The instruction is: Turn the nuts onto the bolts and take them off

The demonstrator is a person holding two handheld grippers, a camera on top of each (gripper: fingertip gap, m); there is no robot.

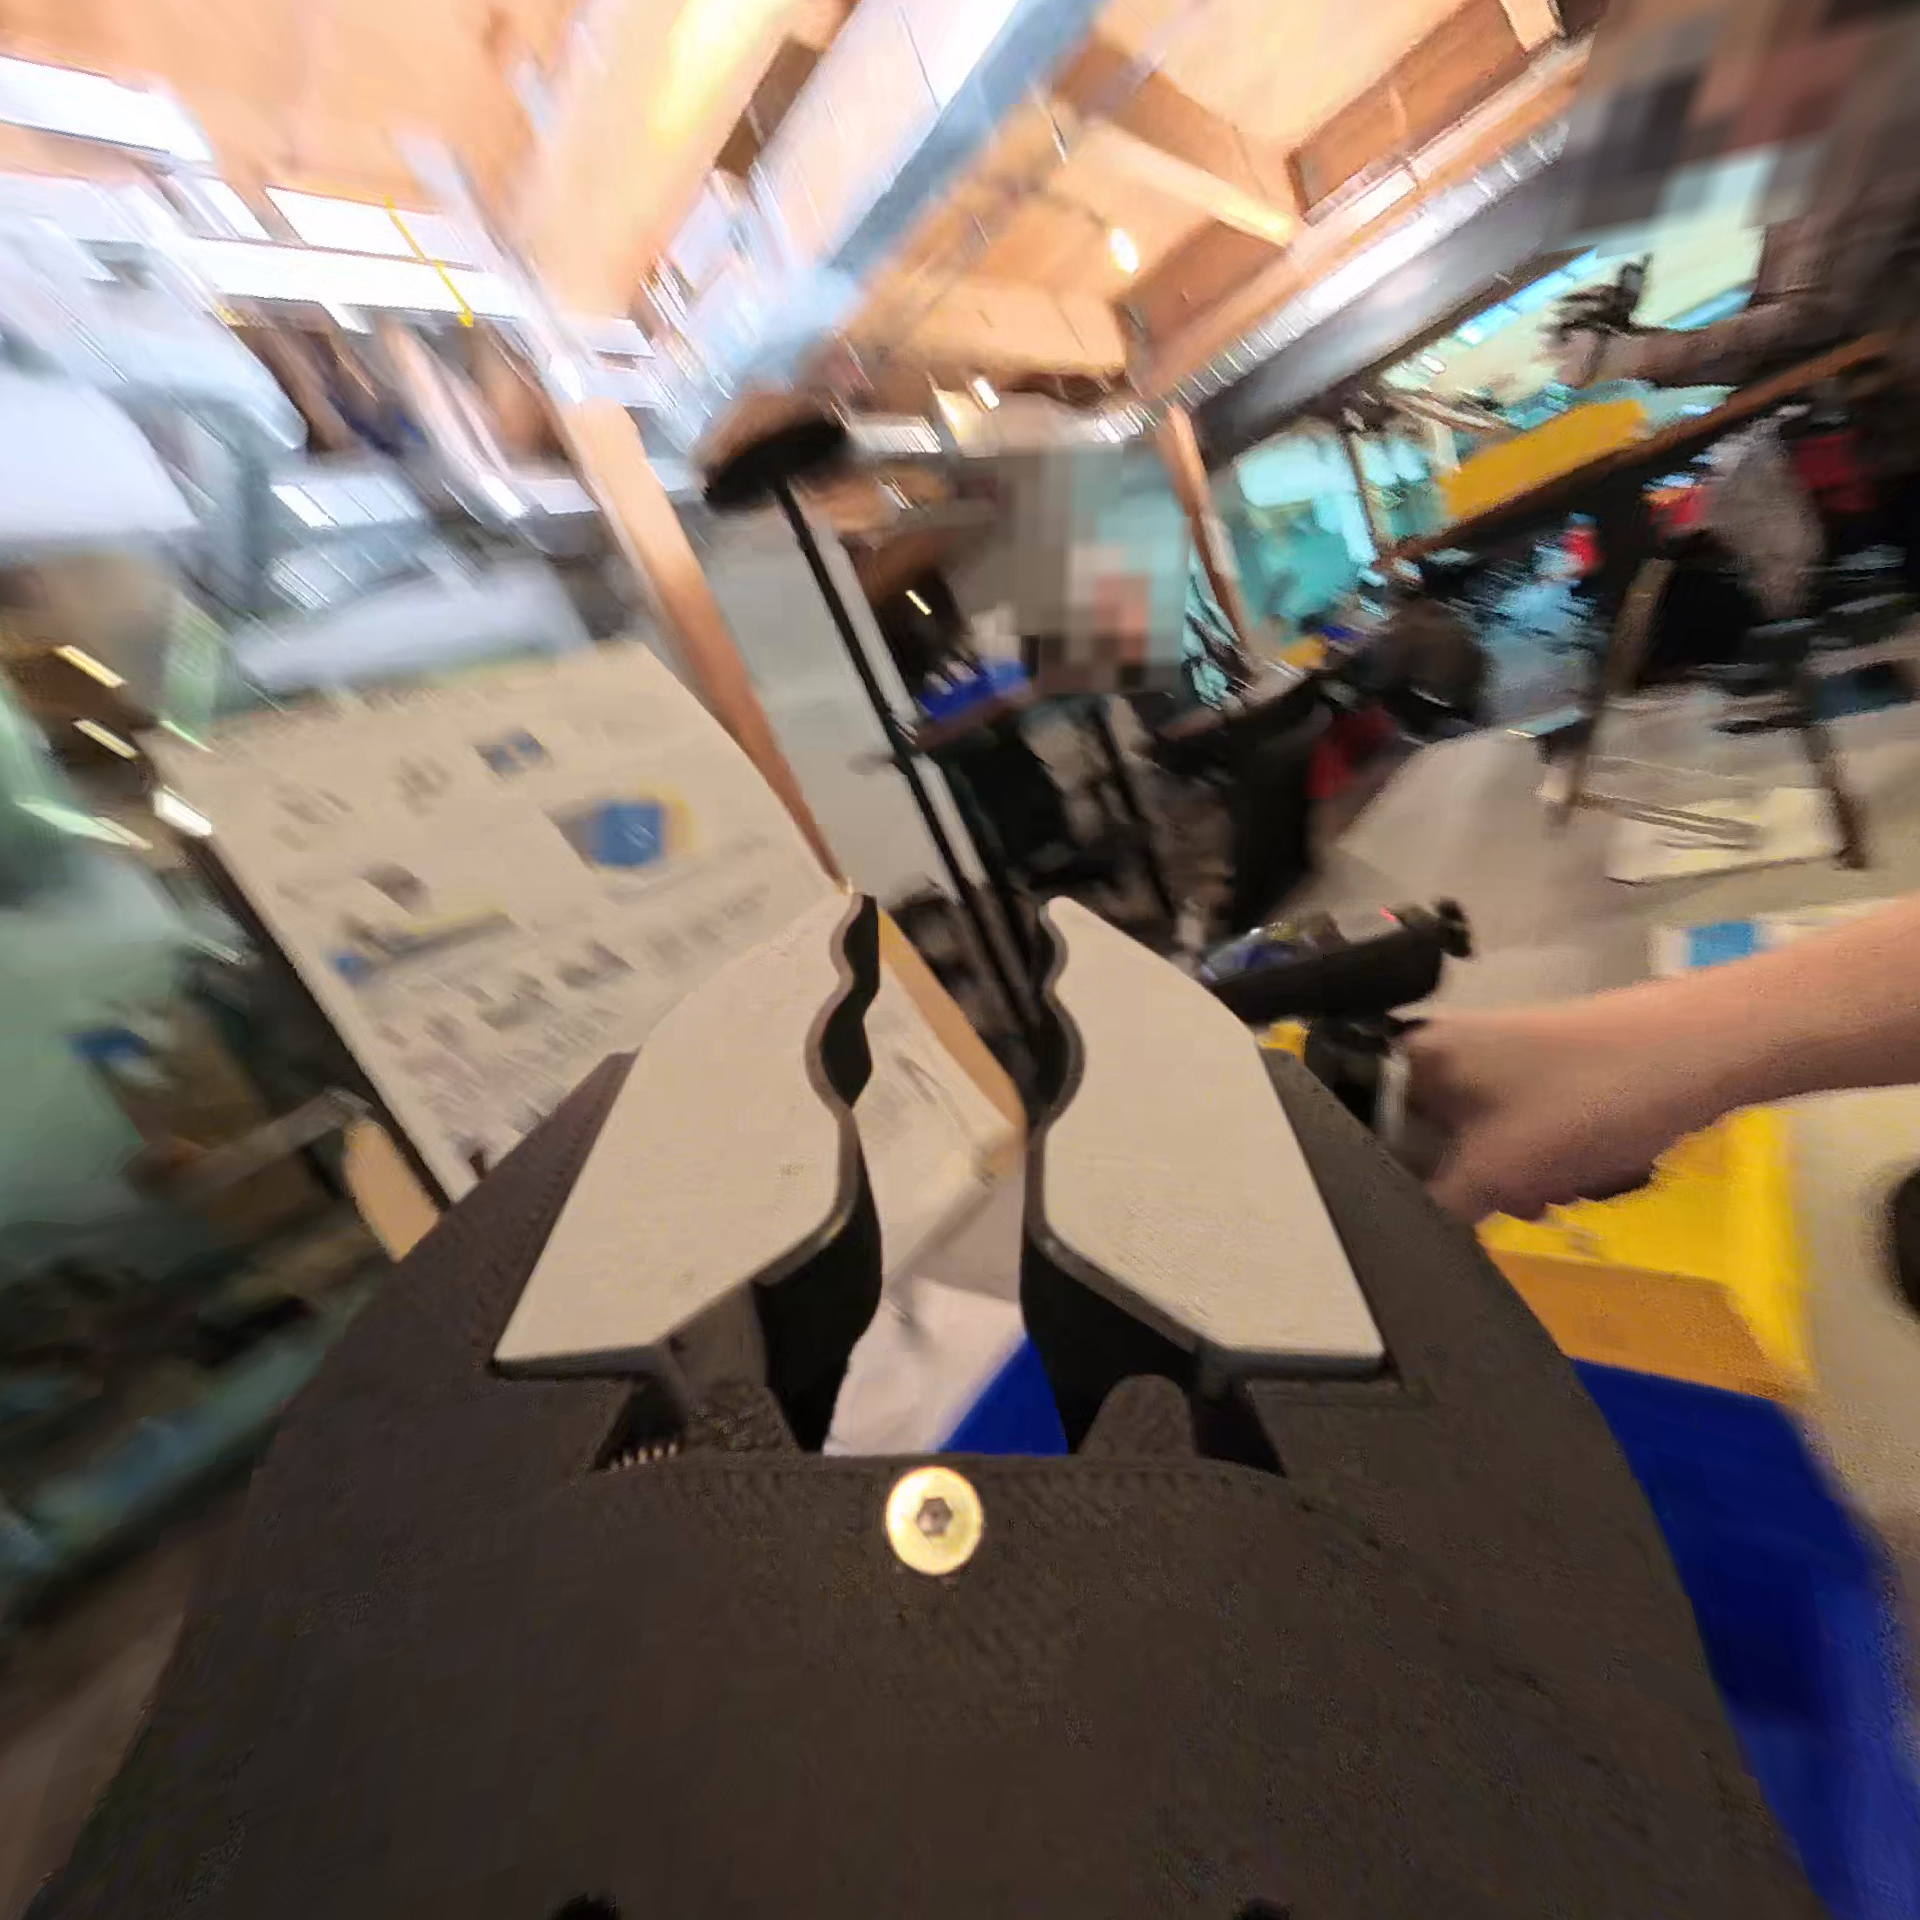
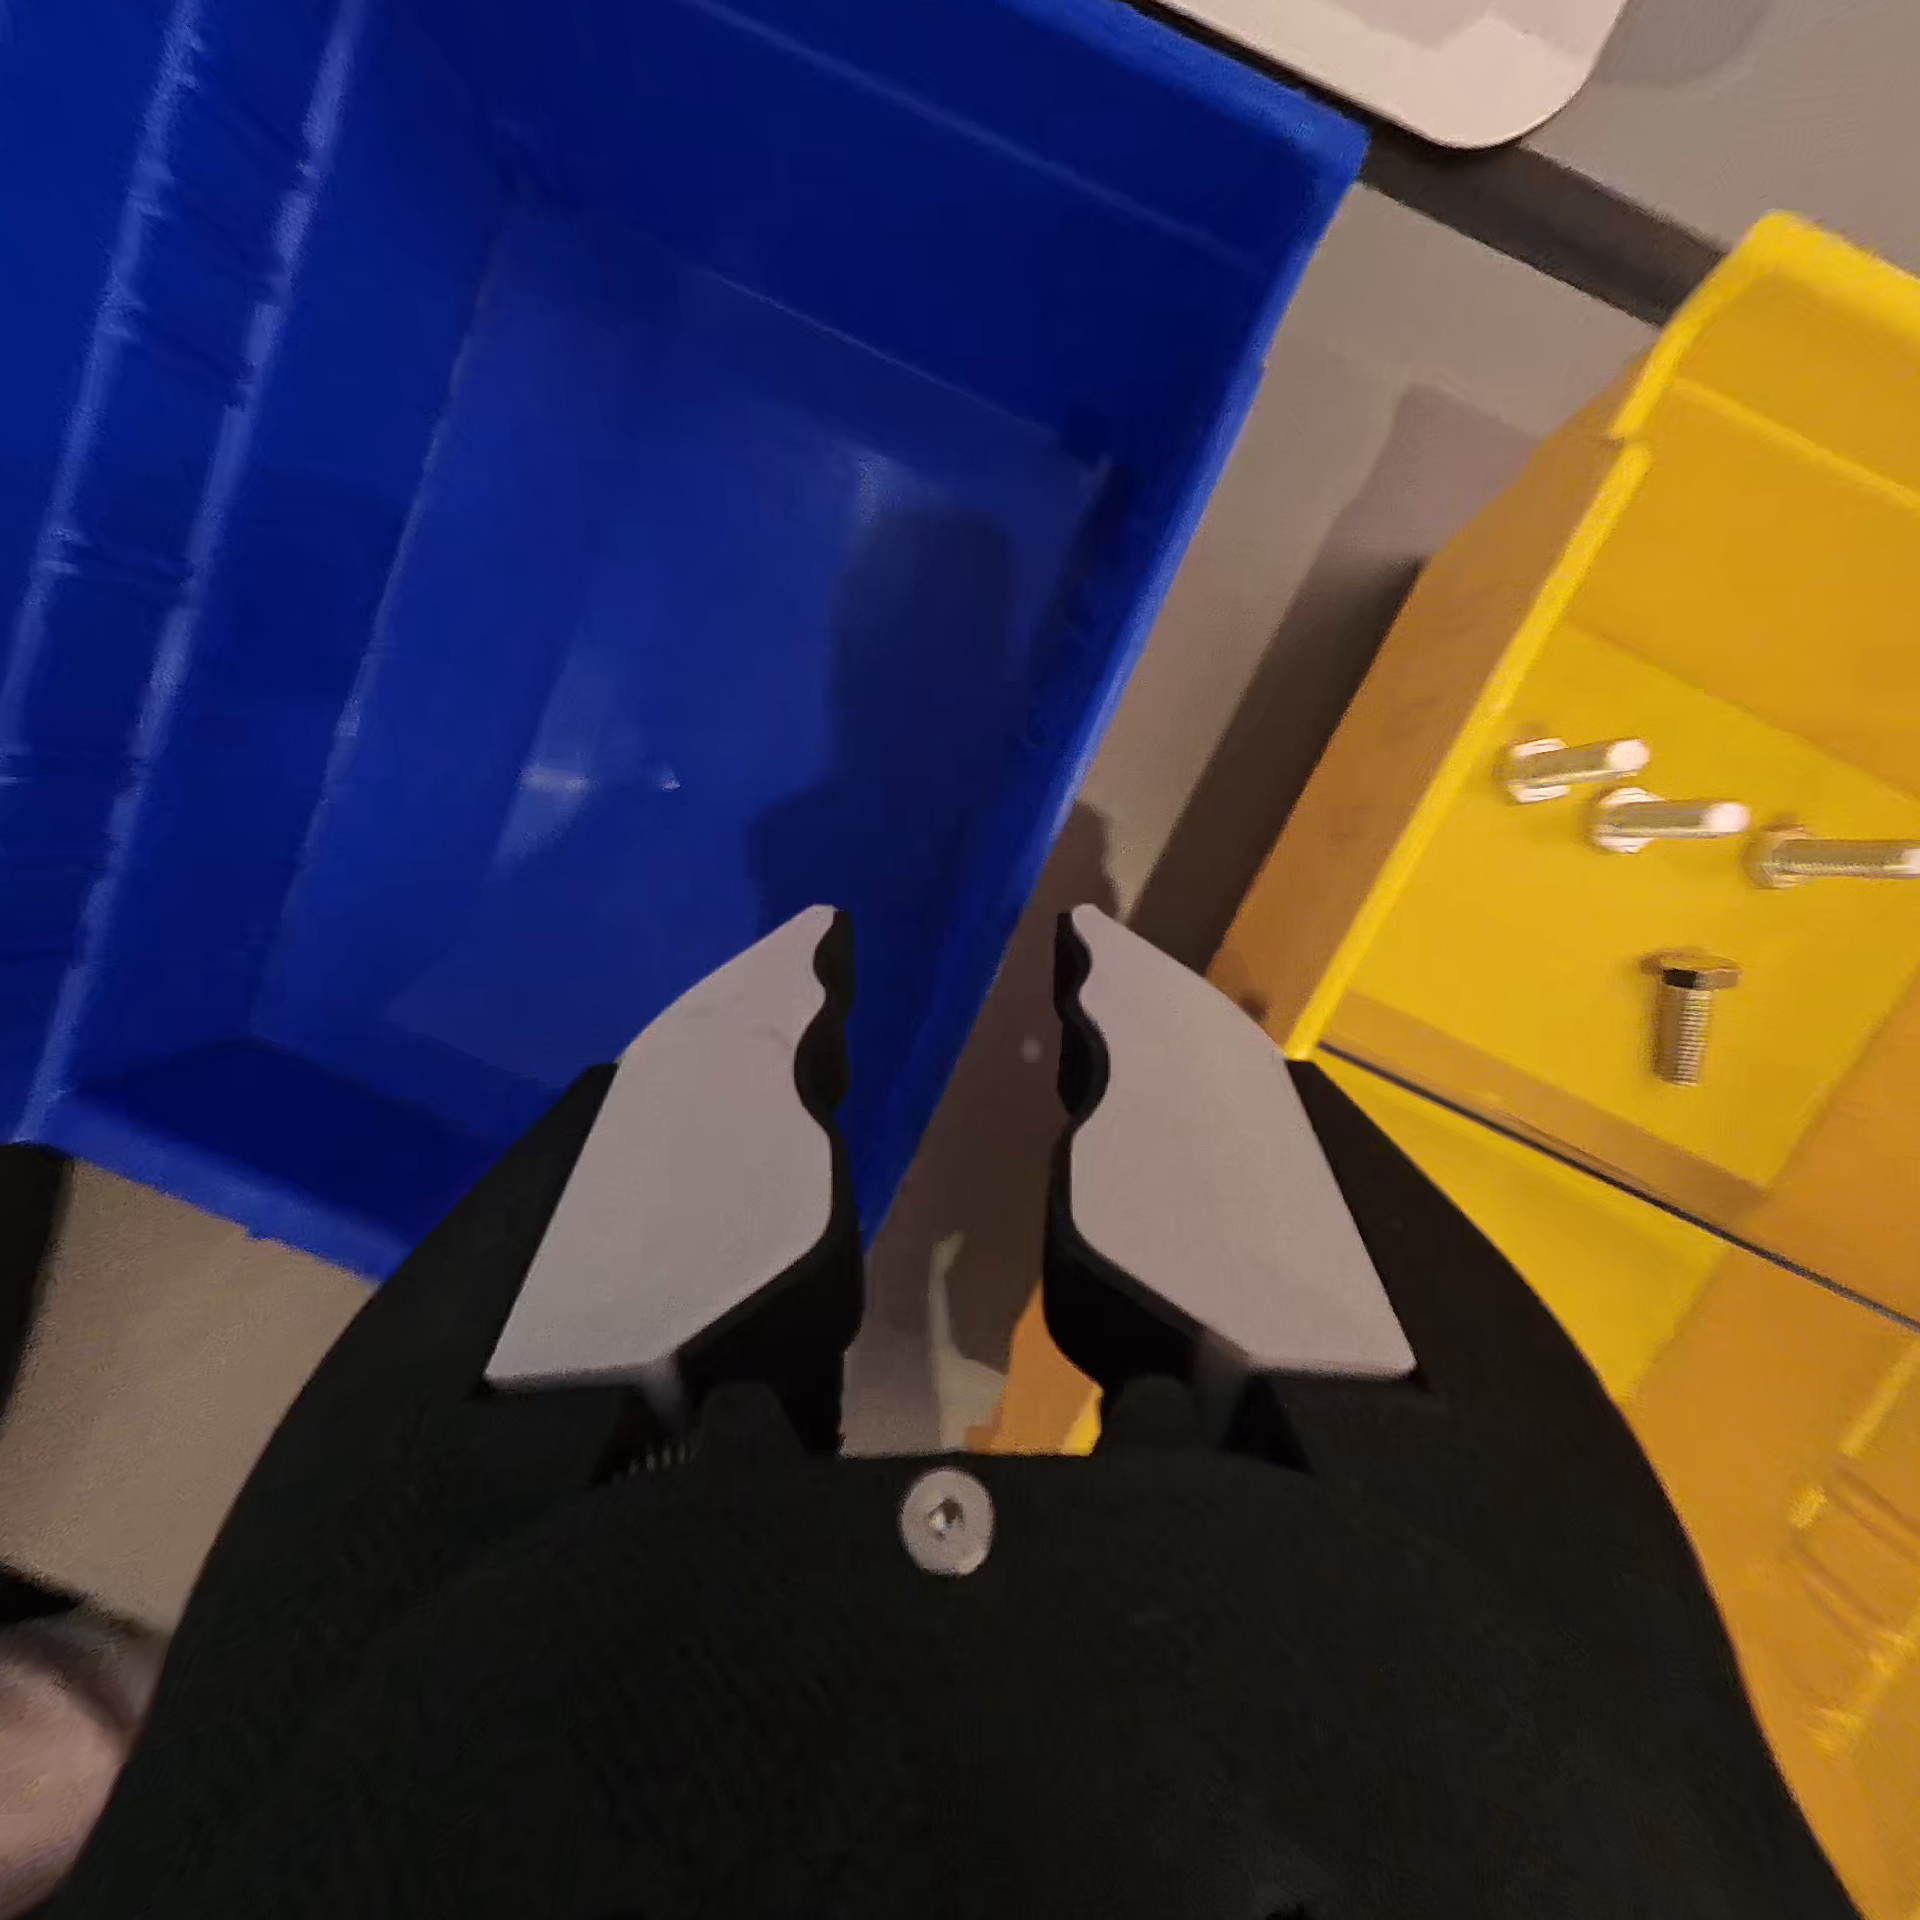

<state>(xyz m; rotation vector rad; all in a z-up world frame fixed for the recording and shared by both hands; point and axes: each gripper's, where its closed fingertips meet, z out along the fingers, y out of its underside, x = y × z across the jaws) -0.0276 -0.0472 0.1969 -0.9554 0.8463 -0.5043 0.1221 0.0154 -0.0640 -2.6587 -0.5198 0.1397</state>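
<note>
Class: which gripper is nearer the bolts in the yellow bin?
Right. The right gripper hovers just beside the yellow bin holding the bolts; the left gripper points up at the room.

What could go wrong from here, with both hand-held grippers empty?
1. The left hand-held gripper points out at the room, not the bins, so it may come down misaligned.
2. The bolts lie loose in the yellow bin, off to the side of the right hand-held gripper; a grab could push them away.
</note>
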